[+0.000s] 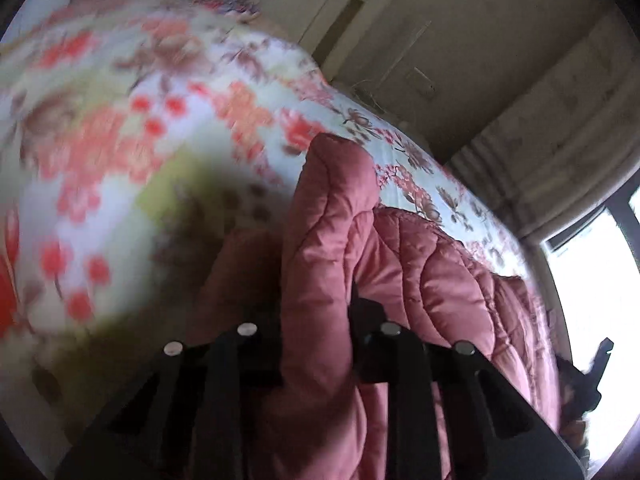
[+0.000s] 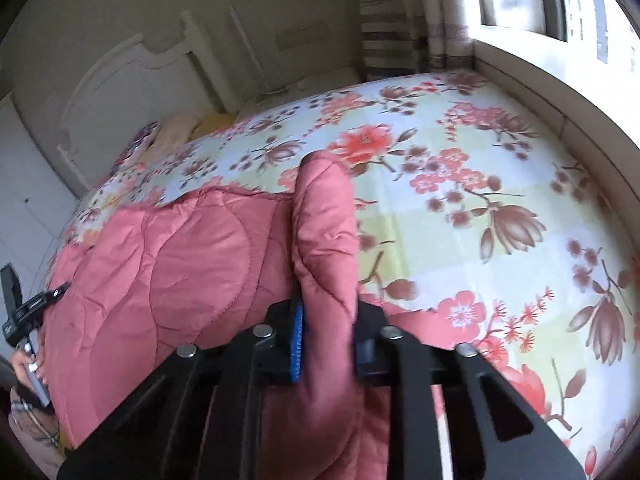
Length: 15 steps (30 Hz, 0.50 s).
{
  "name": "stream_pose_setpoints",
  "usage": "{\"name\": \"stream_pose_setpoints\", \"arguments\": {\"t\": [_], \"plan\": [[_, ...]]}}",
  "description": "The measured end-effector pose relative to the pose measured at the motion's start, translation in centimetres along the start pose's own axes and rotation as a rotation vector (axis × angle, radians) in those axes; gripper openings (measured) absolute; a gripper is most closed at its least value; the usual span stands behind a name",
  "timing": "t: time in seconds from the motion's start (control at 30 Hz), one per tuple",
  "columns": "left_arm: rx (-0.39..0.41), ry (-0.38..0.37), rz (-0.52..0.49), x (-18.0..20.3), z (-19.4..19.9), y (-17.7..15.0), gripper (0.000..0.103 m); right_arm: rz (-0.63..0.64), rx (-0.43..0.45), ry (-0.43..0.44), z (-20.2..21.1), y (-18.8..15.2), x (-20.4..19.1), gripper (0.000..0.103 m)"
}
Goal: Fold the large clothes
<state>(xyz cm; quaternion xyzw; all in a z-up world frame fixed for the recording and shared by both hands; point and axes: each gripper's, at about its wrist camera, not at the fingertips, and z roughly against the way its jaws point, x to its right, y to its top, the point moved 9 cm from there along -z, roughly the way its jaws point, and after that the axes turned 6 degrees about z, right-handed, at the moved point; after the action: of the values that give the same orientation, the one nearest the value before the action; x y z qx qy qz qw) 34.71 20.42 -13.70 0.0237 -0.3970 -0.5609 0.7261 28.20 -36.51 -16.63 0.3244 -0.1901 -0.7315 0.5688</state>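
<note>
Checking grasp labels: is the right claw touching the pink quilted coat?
Touching. The right wrist view shows the right claw shut on a fold of the pink quilted coat.

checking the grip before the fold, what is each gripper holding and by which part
Both hold the pink quilted coat: the left gripper and the right gripper are each shut on a bunched-up fold of it.

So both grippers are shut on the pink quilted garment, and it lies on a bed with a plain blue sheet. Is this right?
Not quite: the sheet is floral, red and brown flowers on pale squares, as the right wrist view shows. The left gripper and right gripper are indeed shut on the pink quilted garment.
</note>
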Motion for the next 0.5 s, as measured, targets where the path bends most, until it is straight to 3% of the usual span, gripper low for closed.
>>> {"name": "stream_pose_setpoints", "arguments": {"t": [0.2, 0.3, 0.37, 0.4, 0.43, 0.5], "plan": [[0.058, 0.036, -0.005, 0.0, 0.7, -1.4, 0.024, -0.094, -0.033, 0.008, -2.4, -0.5, 2.6, 0.019], [0.051, 0.053, -0.028, 0.3, 1.2, -1.4, 0.025, -0.091, -0.033, 0.003, -2.4, -0.7, 2.7, 0.017], [0.058, 0.07, -0.06, 1.3, 2.5, -0.7, 0.032, -0.093, -0.034, -0.017, -2.5, -0.6, 3.0, 0.017], [0.072, 0.072, -0.081, 1.9, 3.3, -0.3, 0.046, -0.092, -0.033, -0.025, -2.3, -0.7, 2.9, 0.017], [0.104, 0.079, -0.114, 2.8, 4.3, 0.4, 0.068, -0.088, -0.031, -0.04, -2.2, -0.6, 3.0, 0.017], [0.2, 0.107, -0.203, 4.6, 6.6, 2.0, 0.087, -0.101, -0.033, -0.062, -1.6, -0.7, 3.4, 0.018]]}}
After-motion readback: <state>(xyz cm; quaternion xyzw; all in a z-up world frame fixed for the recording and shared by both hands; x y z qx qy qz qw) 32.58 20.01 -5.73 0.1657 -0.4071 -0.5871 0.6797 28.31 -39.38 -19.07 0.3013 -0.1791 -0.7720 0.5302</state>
